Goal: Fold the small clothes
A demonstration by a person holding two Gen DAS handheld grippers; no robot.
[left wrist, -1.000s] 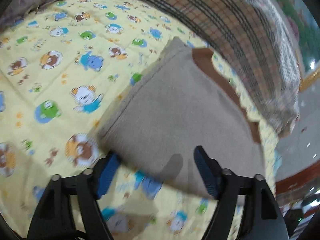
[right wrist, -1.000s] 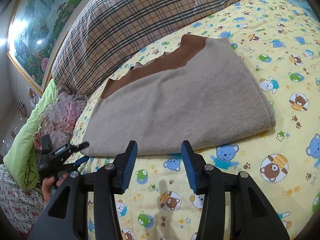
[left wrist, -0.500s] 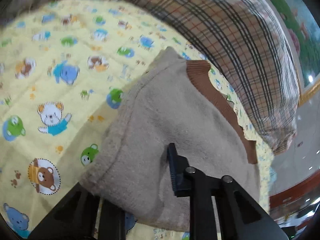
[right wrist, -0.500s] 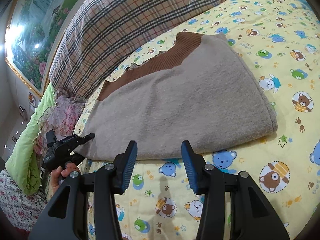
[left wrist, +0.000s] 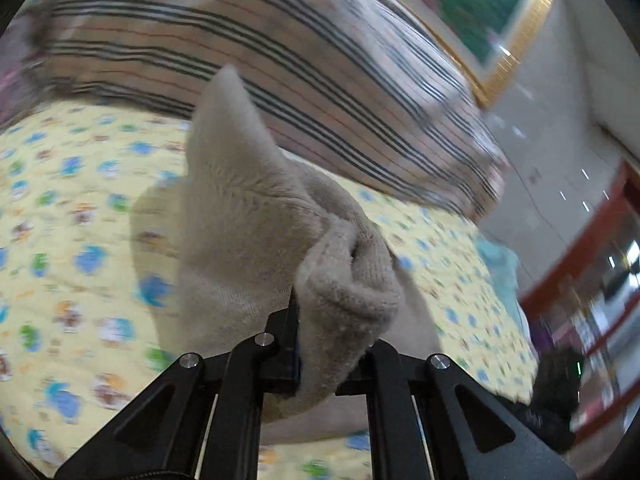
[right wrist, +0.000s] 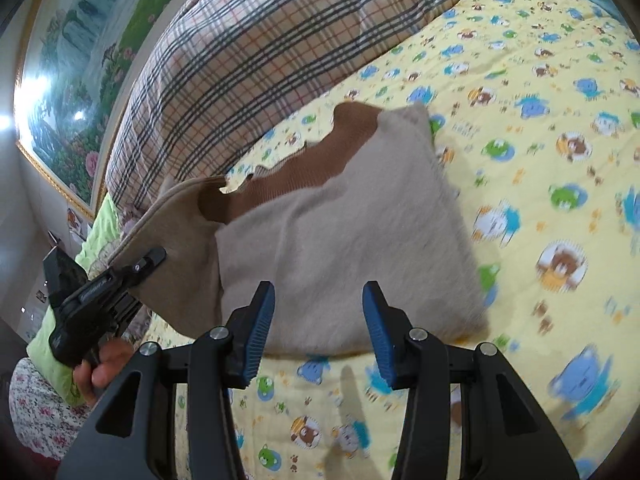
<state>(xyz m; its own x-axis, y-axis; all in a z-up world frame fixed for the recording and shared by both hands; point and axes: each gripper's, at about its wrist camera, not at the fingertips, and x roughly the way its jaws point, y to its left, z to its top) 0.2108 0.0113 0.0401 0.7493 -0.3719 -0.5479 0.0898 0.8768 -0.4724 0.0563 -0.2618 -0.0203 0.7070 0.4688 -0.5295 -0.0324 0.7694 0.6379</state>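
Your left tongs grip the beige fleece garment's edge, right tongs released beside it: carry that edge across.

Yellow cartoon-print bedsheet, plaid quilt, gold-framed landscape painting on the wall.

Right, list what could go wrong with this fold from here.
1. The left gripper pinches only a bunched corner of the beige sweater; the thick knit could slip out mid-lift.
2. The right gripper hovers open, pinning nothing, so the whole garment may drag across the yellow quilt instead of creasing.
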